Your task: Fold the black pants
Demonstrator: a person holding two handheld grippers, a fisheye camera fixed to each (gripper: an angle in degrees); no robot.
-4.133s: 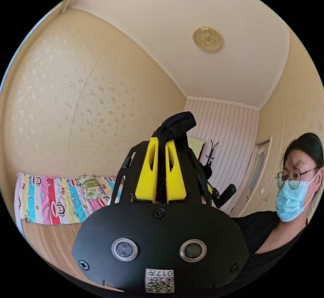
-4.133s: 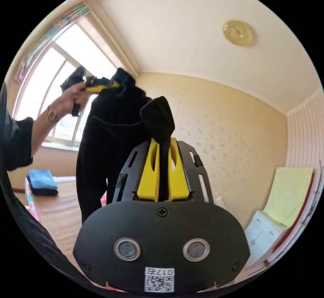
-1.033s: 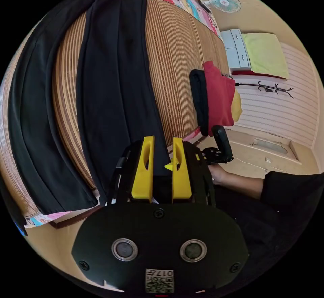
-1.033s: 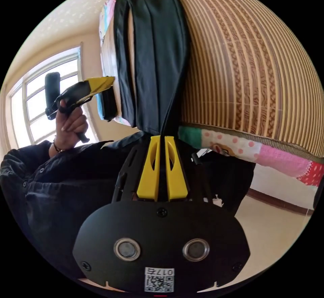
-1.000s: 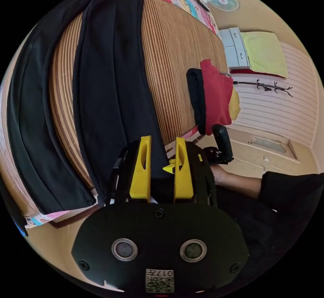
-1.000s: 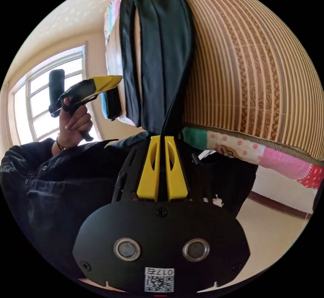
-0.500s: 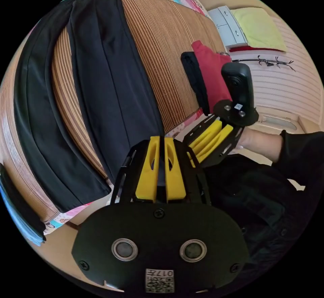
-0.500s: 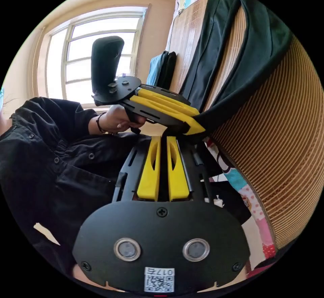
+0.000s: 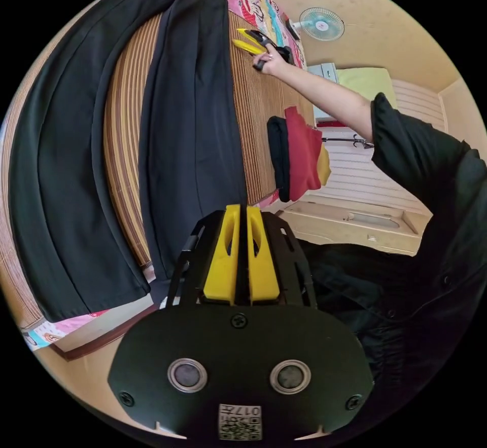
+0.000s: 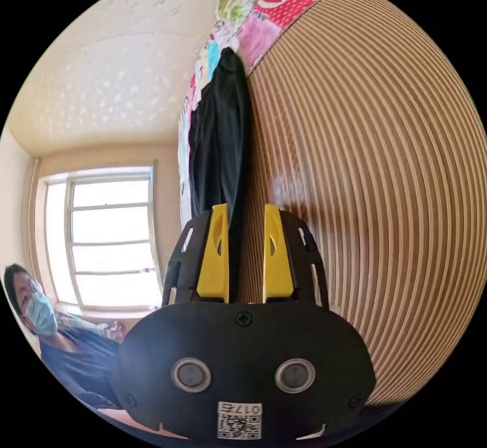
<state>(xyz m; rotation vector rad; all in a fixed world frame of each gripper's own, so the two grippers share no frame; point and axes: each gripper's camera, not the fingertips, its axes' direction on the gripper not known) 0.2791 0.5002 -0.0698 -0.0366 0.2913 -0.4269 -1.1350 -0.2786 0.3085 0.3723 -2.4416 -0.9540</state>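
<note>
In the left gripper view, the black pants (image 9: pixel 187 128) lie spread on a bamboo mat (image 9: pixel 253 98) on the bed, the two legs running side by side with a strip of mat showing between them; their near ends hang over the bed edge. The left gripper (image 9: pixel 242 215) sits at that edge with its yellow jaws pressed together; dark cloth lies right at the tips, but whether any is pinched between them cannot be told. Far across the mat a hand (image 9: pixel 271 58) holds the right gripper (image 9: pixel 242 42) just beside the far part of the pants, its jaws parted. A stack of folded clothes (image 9: pixel 299 164), black, red and yellow, rests on the mat near the bed edge, apart from the pants. A fan (image 9: pixel 321 24) stands by the wall. In the right gripper view, the right gripper (image 10: pixel 242 215) hovers low over the mat (image 10: pixel 365 164), jaws wide apart, holding nothing. The edge of the pants (image 10: pixel 223 139) runs from between the jaws away toward a patterned sheet (image 10: pixel 269 7) at the mat's far end. A window (image 10: pixel 106 240) shows at the side.
</note>
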